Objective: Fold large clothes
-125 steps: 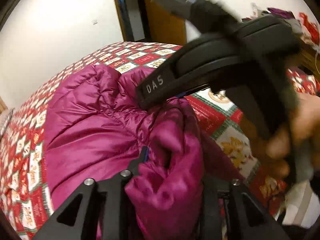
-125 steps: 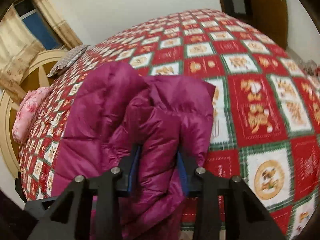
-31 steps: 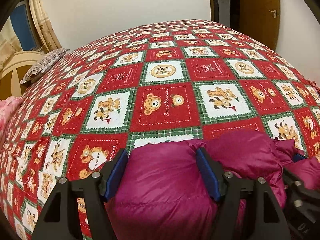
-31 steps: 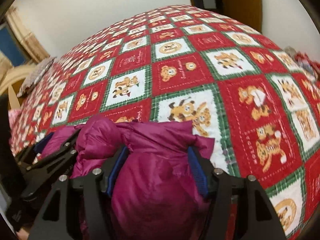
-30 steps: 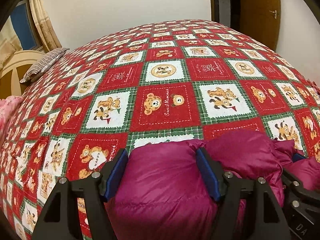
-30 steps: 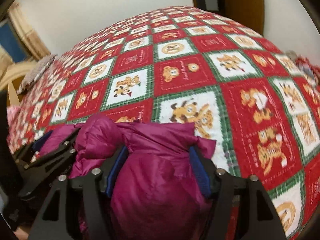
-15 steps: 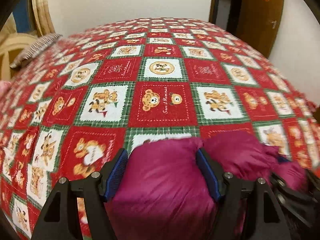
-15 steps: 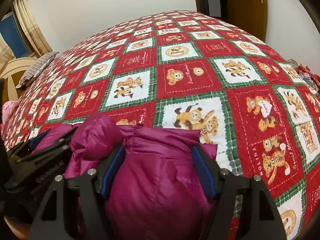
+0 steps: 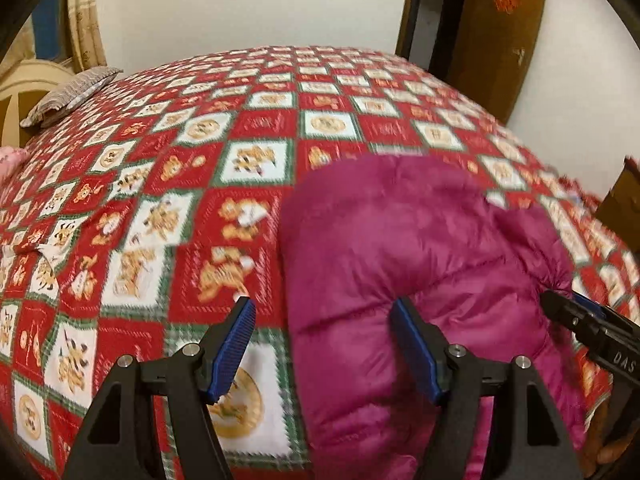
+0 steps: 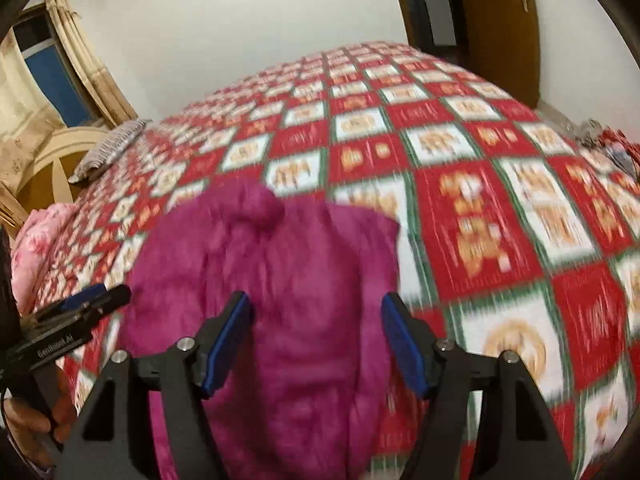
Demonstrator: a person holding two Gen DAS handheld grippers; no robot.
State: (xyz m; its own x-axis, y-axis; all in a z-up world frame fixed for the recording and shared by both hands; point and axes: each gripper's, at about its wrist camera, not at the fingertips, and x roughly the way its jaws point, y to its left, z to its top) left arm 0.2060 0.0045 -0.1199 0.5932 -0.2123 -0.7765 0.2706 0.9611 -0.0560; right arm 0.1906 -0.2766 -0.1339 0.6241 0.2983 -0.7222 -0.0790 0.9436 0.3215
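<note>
A magenta puffer jacket (image 9: pixel 420 264) lies bunched and folded on the bed, near its front edge. It also shows in the right wrist view (image 10: pixel 272 280). My left gripper (image 9: pixel 324 344) is open and empty, raised above the jacket's left edge, with bedspread showing between its jaws. My right gripper (image 10: pixel 316 340) is open and empty, raised over the jacket's middle. Each gripper shows at the edge of the other's view: the right one (image 9: pixel 588 328) on the right, the left one (image 10: pixel 80 308) on the left.
A red, white and green teddy-bear bedspread (image 9: pixel 240 128) covers the bed. A striped pillow (image 9: pixel 68 92) and a pink cloth (image 10: pixel 36 236) lie at the far left by a cream headboard (image 10: pixel 60 152). A brown door (image 9: pixel 504 28) stands behind.
Both grippers have let go of the jacket, opened wide and pulled back and up. The jacket now lies on the bed, and the left view has shifted left.
</note>
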